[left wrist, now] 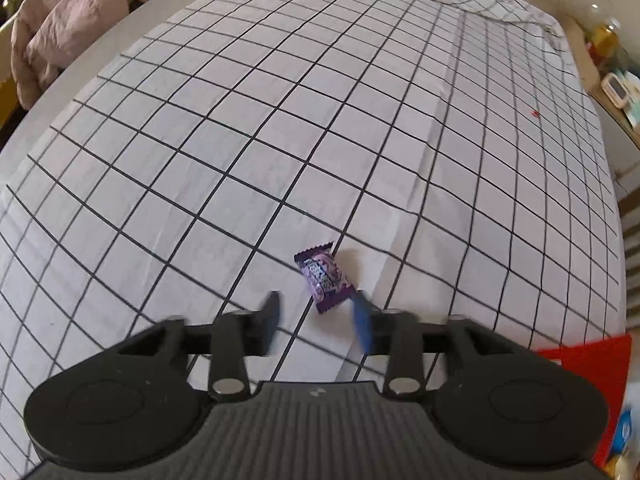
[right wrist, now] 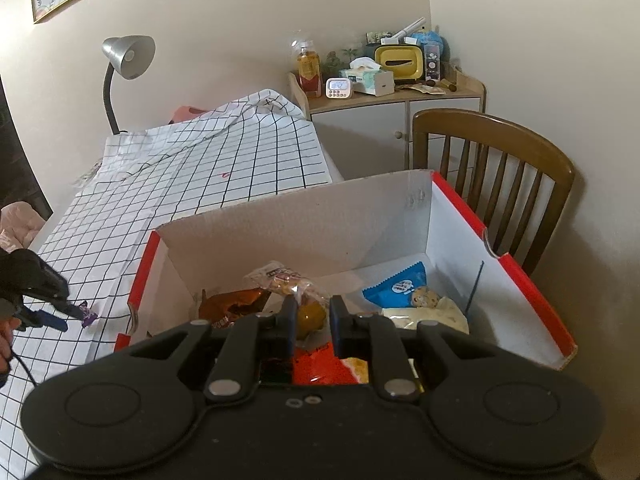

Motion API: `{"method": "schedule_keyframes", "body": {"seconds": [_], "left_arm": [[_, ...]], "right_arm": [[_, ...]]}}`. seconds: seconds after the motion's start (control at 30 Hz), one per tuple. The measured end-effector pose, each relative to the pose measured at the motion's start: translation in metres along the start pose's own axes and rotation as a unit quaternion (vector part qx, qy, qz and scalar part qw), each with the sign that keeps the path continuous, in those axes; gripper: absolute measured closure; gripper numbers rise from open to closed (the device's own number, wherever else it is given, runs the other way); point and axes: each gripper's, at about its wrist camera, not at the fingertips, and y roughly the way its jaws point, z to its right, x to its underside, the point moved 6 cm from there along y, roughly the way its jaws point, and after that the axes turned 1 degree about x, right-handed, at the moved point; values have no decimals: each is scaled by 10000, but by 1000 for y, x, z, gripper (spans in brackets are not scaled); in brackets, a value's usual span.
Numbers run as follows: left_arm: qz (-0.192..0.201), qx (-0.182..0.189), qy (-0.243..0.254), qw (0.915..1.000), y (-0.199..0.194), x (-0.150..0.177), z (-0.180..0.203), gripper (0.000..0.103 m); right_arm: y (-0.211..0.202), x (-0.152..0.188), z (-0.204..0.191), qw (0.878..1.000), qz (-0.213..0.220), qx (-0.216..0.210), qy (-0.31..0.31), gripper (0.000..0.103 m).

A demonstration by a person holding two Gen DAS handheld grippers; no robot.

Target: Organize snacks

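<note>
A small purple-wrapped candy [left wrist: 325,278] lies on the checked tablecloth [left wrist: 240,140]. My left gripper [left wrist: 316,316] is open, its blue fingertips just short of the candy, one on each side of its near end. In the right wrist view the candy [right wrist: 88,313] and the left gripper [right wrist: 66,316] show at far left. My right gripper [right wrist: 313,312] hangs open over the red-and-white cardboard box [right wrist: 500,280], holding nothing. The box holds several snacks: a blue cookie pack [right wrist: 404,286], a brown wrapper [right wrist: 236,304], a clear-wrapped pastry [right wrist: 280,278], a red-orange pack [right wrist: 324,364].
The box corner [left wrist: 588,364] sits at the left gripper's right. A wooden chair [right wrist: 500,168] stands behind the box. A cabinet [right wrist: 396,116] with clutter and a desk lamp [right wrist: 128,60] stand at the far end. A pink cushion [left wrist: 68,32] lies beyond the table's left edge.
</note>
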Motion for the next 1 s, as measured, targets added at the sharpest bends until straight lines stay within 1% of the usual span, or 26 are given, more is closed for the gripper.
{"method": "schedule_keyframes", "body": {"seconds": [0.03,0.2,0.33,0.47,0.5,0.53,0.57,0.8,1.0], "left_arm": [[24,-36,-55,10000,2,-1,-1,47],[42,-230,-320,9992,18,-10,0,47],[178,-480,-214,9985,24,-13,10,48],[294,-756,-236,9964,25,-15,13,62],[306,-834,-231,9958,25,-16,12,70],[311,-870,-221,9955,25,-16,12,76],[310,-857,-215,9956,24,-16,12,85],[389,-853,-63,9956,17,-9,9,86],[505,-684,42,9964,-3,-1,9,86]], "right_arm": [[1,-1,0,10000,-3,-5,10,88],[6,-4,0,10000,-31,1,-5,88],[11,-8,-1,10000,-34,-5,-11,88],[14,-9,-1,10000,-45,-22,6,88],[14,-9,-1,10000,-46,-26,6,88],[14,-9,-1,10000,-49,-34,6,88],[15,-9,-1,10000,-48,-31,0,88],[17,-9,-1,9999,-98,-39,-22,88],[13,-6,2,9999,-104,-46,-77,88]]}}
